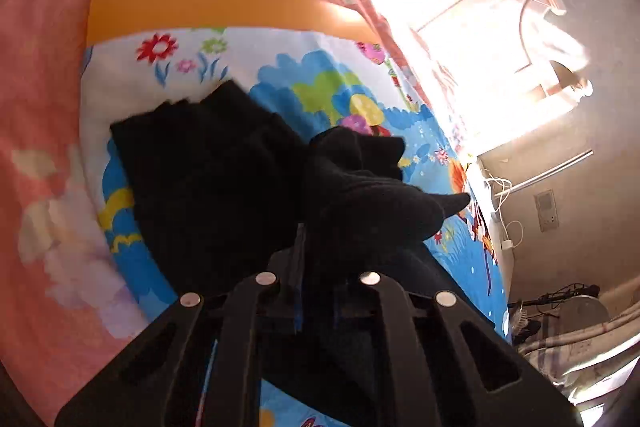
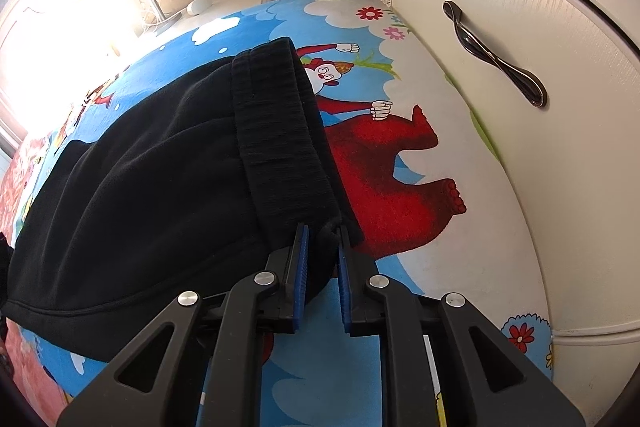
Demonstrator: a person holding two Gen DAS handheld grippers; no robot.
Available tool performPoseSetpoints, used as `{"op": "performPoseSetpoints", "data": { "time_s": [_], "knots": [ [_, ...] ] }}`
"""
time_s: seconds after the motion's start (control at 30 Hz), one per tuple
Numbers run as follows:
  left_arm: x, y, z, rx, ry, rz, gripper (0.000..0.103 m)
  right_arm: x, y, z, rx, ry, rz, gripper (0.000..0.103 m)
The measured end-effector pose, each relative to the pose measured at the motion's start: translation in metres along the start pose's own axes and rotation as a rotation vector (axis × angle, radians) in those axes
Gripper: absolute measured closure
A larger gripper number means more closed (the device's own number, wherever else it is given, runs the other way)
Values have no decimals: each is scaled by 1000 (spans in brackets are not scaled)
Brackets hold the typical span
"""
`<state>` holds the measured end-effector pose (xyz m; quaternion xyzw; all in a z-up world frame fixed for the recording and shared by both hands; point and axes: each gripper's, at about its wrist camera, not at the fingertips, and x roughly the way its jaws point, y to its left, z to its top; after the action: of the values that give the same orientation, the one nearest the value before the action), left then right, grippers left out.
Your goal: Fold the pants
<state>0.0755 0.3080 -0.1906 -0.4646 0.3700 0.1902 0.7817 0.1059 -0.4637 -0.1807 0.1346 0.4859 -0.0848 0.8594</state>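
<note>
Right wrist: right hand-held gripper [image 2: 322, 233] pinches black pants [image 2: 160, 187] on cartoon sheet [image 2: 420, 247].

My left camera rides behind my left gripper [image 1: 316, 223], angled down and close over the black pants [image 1: 208, 179] on the cartoon blanket [image 1: 320, 83], with the sunlit door [image 1: 460, 7] at two o'clock. My right camera sits behind my right gripper [image 2: 322, 239], tilted steeply down, close over the waistband [image 2: 280, 123], a cabinet [image 2: 540, 27] at two o'clock. Both views share pants and blanket.
</note>
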Motion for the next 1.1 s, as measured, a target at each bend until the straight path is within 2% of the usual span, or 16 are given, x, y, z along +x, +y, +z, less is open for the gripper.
{"op": "performPoseSetpoints", "data": {
  "time_s": [0.1,0.17,0.27,0.37,0.47,0.5,0.53,0.57,0.67,0.7,0.77,0.83,0.9,0.97,1.03,1.1],
  "knots": [
    [19,39,-17,-55,86,-28,82,0,-3,1,-2,8,17,89],
    [12,44,-17,-43,50,-64,60,1,-2,1,-4,7,14,89],
    [7,34,-10,38,18,20,53,0,-1,1,-13,2,1,89],
    [10,7,-8,220,-21,136,43,1,-1,0,-15,0,-3,89],
    [24,-18,-8,406,-55,256,44,1,-1,0,-22,4,-4,89],
    [25,-20,-6,423,-65,276,49,1,-1,0,-22,5,-1,89],
    [24,-17,0,395,-67,247,75,1,-2,0,-20,6,3,89],
    [24,-9,9,329,-50,189,95,1,-2,0,-19,4,5,89],
    [16,35,29,62,-3,8,92,1,-1,0,-19,-1,2,89],
    [16,44,30,24,-2,1,87,1,0,0,-21,-2,1,89],
    [16,58,32,-25,2,-9,67,1,0,1,-26,2,2,89],
    [17,65,36,-66,6,-64,61,1,1,2,-33,6,1,89],
    [25,64,42,-44,28,-57,62,0,4,4,-43,4,-6,92],
    [31,67,46,-61,65,-43,87,-10,5,7,-49,-17,-8,93],
    [6,59,45,-30,7,-87,87,-20,4,7,-55,-41,-10,93],
    [-2,50,46,39,-37,-60,87,-7,5,6,-68,-13,-31,93]
  ]
}}
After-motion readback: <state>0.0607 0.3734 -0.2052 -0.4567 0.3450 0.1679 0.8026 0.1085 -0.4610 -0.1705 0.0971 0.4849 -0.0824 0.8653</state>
